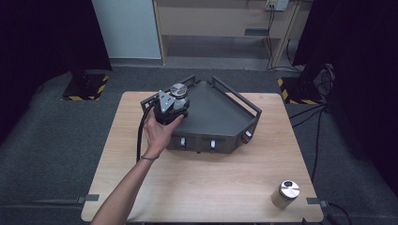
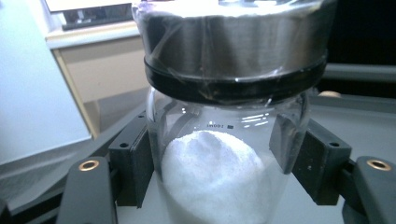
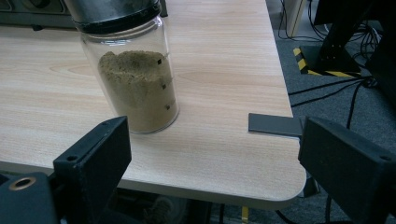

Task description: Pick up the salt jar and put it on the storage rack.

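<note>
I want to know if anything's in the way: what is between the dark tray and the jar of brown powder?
Nothing: the high view shows bare light wooden table between the dark grey metal tray and the steel-lidded glass jar of brown powder.

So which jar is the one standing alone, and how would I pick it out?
Start at the wooden table and go to its near right corner, far from the dark grey tray. There stands a small glass jar with a shiny metal lid. It holds brownish-tan powder, while the other jar, gripped on the tray, holds white powder.
</note>
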A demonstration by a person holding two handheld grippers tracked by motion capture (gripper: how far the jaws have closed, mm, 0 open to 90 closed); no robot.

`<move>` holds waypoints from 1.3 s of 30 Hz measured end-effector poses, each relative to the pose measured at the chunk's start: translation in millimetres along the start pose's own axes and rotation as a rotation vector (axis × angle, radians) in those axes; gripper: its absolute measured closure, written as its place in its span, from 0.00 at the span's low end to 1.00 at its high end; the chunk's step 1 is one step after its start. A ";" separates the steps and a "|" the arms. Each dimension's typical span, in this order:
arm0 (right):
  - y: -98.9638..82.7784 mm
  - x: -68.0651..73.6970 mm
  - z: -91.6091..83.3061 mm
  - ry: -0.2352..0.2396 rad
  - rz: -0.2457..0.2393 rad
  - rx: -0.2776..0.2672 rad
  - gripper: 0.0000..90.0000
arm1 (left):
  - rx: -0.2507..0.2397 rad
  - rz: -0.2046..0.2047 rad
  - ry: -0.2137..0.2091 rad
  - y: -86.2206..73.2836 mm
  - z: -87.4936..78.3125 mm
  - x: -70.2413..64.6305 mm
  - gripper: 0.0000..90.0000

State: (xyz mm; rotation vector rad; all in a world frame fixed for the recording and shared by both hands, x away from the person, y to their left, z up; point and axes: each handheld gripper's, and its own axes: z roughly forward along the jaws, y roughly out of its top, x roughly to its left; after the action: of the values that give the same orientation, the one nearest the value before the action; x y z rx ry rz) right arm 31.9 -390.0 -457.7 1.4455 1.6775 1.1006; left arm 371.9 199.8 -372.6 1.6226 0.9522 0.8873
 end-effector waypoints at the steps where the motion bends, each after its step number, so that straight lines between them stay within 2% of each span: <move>1: -0.5 -0.5 -0.7 -0.001 0.002 -0.002 0.11 | 0.000 0.000 0.000 0.0 0.0 0.0 0.34; 5: -1.5 -1.4 -1.8 -0.007 0.007 -0.004 0.11 | 0.018 -0.018 0.021 -7.7 0.8 5.6 0.34; 12: -0.9 -0.6 -0.3 -0.006 0.004 0.001 0.11 | 0.015 -0.019 0.020 -10.8 -0.7 8.8 0.33; 18: -0.2 0.9 -0.1 -0.003 0.002 0.002 0.11 | 0.017 -0.031 -0.006 -12.7 2.0 9.7 0.33; 20: -0.3 1.3 -0.2 -0.004 0.003 0.003 0.11 | 0.015 -0.055 -0.023 -12.7 4.6 8.8 0.33; 23: -0.4 1.5 0.3 -0.004 0.003 0.004 0.11 | 0.013 -0.061 -0.031 -11.8 6.6 6.5 0.33; 25: -0.2 1.9 0.9 -0.003 0.000 0.005 0.11 | 0.005 -0.098 -0.044 -11.5 8.3 5.2 0.33; 27: 0.1 2.5 1.5 -0.001 0.003 0.006 0.11 | -0.001 -0.061 -0.050 -8.1 12.8 -2.6 0.33; 30: 0.1 3.1 2.5 0.000 -0.004 0.009 0.11 | -0.003 -0.038 -0.067 -5.0 18.8 -10.2 0.34; 35: -0.4 3.5 2.0 0.002 -0.001 0.011 0.11 | 0.004 -0.024 -0.077 -3.3 27.4 -17.8 0.33; 37: -0.4 3.5 1.8 0.003 -0.001 0.011 0.11 | 0.017 -0.037 -0.074 -2.6 30.9 -18.3 0.33; 39: -0.9 2.9 1.6 0.004 -0.001 0.011 0.11 | 0.010 -0.046 -0.067 -3.9 32.4 -18.7 0.33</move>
State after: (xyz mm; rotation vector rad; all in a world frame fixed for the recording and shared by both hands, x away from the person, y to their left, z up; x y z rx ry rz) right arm 32.5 -386.9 -459.1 1.4500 1.6893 1.0968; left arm 392.4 170.9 -385.2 1.6226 0.9456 0.7934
